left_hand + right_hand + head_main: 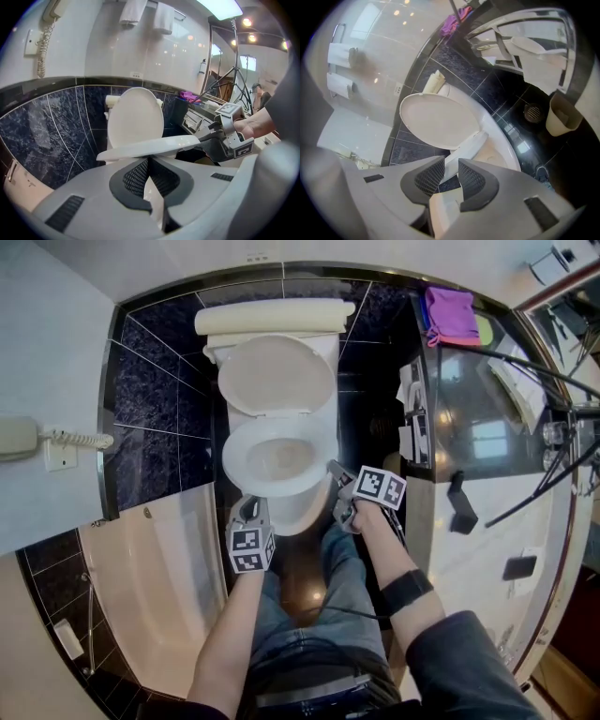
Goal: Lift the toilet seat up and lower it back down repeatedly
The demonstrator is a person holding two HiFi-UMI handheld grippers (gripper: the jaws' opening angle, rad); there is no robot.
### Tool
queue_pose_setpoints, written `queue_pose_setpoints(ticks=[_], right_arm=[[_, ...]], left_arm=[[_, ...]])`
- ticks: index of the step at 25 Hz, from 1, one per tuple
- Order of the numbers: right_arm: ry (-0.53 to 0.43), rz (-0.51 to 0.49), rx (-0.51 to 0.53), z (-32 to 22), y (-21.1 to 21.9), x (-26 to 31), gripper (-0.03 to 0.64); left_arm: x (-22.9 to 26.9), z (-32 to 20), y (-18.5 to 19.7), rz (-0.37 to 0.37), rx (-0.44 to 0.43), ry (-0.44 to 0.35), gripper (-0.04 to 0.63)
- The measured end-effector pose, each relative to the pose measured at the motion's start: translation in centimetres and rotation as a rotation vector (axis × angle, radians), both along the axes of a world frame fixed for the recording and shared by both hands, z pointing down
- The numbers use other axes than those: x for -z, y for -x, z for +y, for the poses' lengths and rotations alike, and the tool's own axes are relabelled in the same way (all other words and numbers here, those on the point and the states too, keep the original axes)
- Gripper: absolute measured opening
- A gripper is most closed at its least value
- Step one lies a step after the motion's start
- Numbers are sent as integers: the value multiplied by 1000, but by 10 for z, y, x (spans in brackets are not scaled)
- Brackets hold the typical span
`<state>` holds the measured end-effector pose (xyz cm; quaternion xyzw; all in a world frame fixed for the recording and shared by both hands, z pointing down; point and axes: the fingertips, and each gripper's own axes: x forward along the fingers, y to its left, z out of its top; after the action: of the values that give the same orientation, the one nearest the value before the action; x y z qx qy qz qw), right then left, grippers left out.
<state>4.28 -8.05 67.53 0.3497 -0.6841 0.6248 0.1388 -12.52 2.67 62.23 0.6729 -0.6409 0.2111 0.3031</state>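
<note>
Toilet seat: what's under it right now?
The seat, pinched in the right gripper, is raised off the bowl. Beneath it: an open gap and the bowl's pale inside. The rim directly below the seat is covered.

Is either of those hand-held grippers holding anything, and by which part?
The right hand-held gripper grips the partly raised toilet seat by its front right edge. The left hand-held gripper, jaws together, holds nothing.

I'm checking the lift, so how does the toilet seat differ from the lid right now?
The lid stands upright; the toilet seat is only partly raised. The lid is a solid oval that nothing touches; the toilet seat is an open ring clamped by the right hand-held gripper. Both are white.
</note>
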Motion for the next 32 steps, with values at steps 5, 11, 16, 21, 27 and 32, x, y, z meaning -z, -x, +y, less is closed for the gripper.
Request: queue_pose_setpoints(ticks=[5,11,16,21,27,32], right_arm=[[-141,67,81,-15,-3,43,31],[-354,182,157,-24,-22,93,15],[-506,266,268,-24,-25,121,15],[-569,291,332,-25,-25,133,15],[-612,313,377,-29,-26,134,15],[-605,324,370,-35,-35,128,15]], left_arm=[[22,-39,12,-23,0,-54,-6],[47,-101,28,-63,-12,-121,-6],[58,-151,42,-103,-28,-154,-5],[63,-194,54,-153,-46,-174,-5],[59,-238,69,-186,-44,-170,-5],[55,-244,71,-192,-40,-150,-5]])
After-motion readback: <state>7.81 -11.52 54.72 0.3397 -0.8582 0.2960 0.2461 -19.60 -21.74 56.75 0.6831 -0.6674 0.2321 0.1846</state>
